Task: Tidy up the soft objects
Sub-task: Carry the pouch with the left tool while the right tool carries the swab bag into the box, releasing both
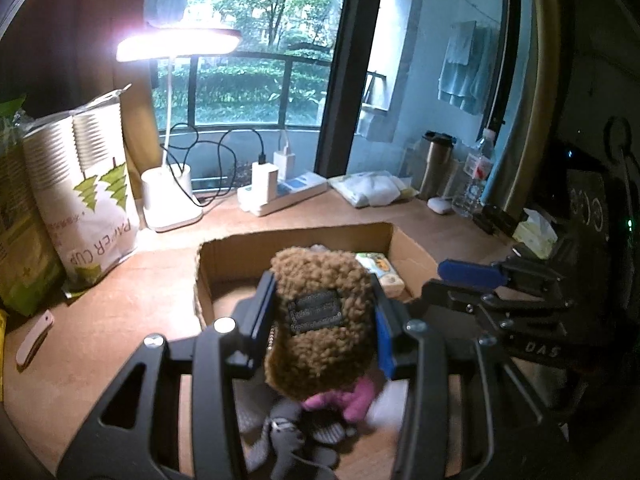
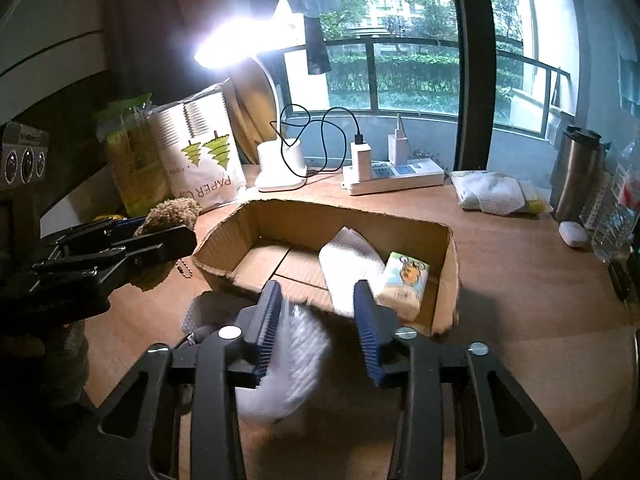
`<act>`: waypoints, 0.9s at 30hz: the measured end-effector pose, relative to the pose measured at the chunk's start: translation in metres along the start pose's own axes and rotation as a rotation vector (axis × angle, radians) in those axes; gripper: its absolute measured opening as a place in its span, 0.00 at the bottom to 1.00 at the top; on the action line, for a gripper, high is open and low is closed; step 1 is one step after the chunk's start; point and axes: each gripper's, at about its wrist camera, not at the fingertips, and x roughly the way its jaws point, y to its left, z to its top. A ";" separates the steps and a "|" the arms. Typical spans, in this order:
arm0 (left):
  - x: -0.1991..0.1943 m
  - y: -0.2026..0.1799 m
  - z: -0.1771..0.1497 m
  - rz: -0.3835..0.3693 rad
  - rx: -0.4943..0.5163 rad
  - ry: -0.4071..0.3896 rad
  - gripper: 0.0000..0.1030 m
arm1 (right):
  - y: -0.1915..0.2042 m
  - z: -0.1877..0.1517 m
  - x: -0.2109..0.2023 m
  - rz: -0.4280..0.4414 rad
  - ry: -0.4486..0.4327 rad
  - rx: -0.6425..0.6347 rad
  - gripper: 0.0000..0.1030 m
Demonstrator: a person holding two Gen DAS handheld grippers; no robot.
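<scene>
Your left gripper point(image 1: 324, 320) clamps a brown fuzzy pouch point(image 1: 322, 320) just above the near wall of the cardboard box point(image 2: 444, 280). Your right gripper point(image 2: 316, 312), jaws apart, hangs over a blurred white cloth point(image 2: 296, 360) just outside that wall. The pouch's dangling bead chain point(image 2: 184, 270) may snag the torn rim, so the pouch could drop outside.

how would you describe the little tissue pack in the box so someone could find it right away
Start at the open cardboard box in the middle of the wooden desk. Look in its right-hand end, where the small tissue pack leans beside a white folded cloth. It alone has a printed green and orange cartoon wrapper.
</scene>
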 end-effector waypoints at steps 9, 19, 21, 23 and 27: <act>0.013 0.012 -0.003 0.003 -0.021 0.024 0.43 | -0.010 -0.018 0.017 0.022 0.098 0.040 0.33; 0.005 0.009 -0.018 0.001 -0.035 0.035 0.43 | 0.013 -0.042 0.047 0.098 0.207 0.041 0.65; 0.003 0.010 -0.023 0.006 -0.039 0.042 0.43 | 0.015 -0.046 0.055 0.091 0.233 0.042 0.66; 0.001 0.012 -0.025 0.010 -0.042 0.049 0.43 | 0.016 -0.049 0.058 0.065 0.222 0.037 0.69; -0.002 0.012 -0.029 0.017 -0.041 0.052 0.43 | 0.006 -0.050 0.061 0.048 0.217 0.084 0.70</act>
